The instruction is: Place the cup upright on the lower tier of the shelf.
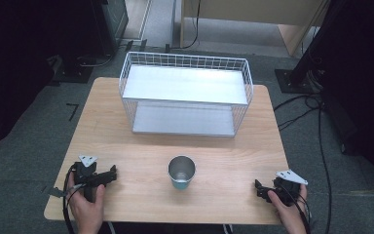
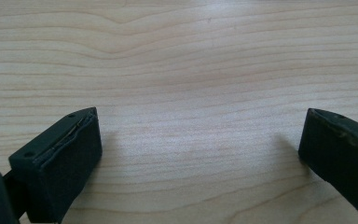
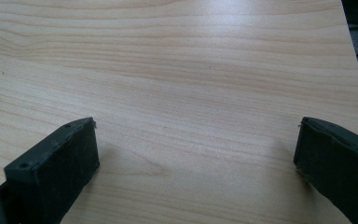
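So nothing's started: both grippers, left (image 1: 111, 174) and right (image 1: 258, 187), gape empty at 9 and 3 o'clock of the untouched teal-bottomed metal cup (image 1: 181, 172).

Metal cup (image 1: 181, 171): one item, cylindrical with a slight taper, silver-grey interior, pale blue-green lower outer wall. Standing upright, mouth open upward, interior appears empty. Located on the wooden tabletop (image 1: 126, 141), near the middle of its near edge, well apart from both side edges. Nothing touches it; it stands free on bare wood.
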`<state>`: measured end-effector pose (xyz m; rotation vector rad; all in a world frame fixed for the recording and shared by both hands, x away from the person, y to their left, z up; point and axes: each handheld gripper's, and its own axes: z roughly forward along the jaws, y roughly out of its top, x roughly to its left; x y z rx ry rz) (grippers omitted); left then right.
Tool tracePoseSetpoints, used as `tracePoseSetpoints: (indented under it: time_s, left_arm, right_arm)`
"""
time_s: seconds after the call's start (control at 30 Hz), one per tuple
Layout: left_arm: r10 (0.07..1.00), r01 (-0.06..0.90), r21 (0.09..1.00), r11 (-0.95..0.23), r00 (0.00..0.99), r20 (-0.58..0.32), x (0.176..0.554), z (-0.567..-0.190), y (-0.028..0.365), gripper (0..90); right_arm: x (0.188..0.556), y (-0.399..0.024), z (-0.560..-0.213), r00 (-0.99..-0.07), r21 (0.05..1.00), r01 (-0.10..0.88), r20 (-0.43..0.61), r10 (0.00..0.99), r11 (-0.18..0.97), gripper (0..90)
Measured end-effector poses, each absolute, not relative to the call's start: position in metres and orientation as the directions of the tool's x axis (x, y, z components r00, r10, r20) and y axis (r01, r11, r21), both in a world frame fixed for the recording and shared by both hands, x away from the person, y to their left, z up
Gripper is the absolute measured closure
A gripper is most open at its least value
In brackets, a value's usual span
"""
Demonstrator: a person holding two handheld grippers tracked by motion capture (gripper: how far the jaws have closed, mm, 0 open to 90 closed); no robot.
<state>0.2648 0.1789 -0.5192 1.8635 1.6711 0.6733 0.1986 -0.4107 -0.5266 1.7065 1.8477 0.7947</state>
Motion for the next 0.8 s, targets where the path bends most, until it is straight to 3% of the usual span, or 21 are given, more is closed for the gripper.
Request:
tracePoseSetpoints:
  time_s: [0.43, 0.8]
  left_arm:
    - [0.994, 0.723, 0.686, -0.083, 0.105, 0.009, 0.265, -0.519, 0.179, 0.0]
    - [0.995, 0.723, 0.686, -0.082, 0.104, 0.009, 0.265, -0.519, 0.179, 0.0]
  right_arm:
    - [0.199, -0.405, -0.524, -0.054, 0.707, 0.706, 0.022, 0.998, 0.023, 0.0]
    - [0.199, -0.362, -0.504, -0.158, 0.757, 0.648, 0.026, 0.987, 0.084, 0.0]
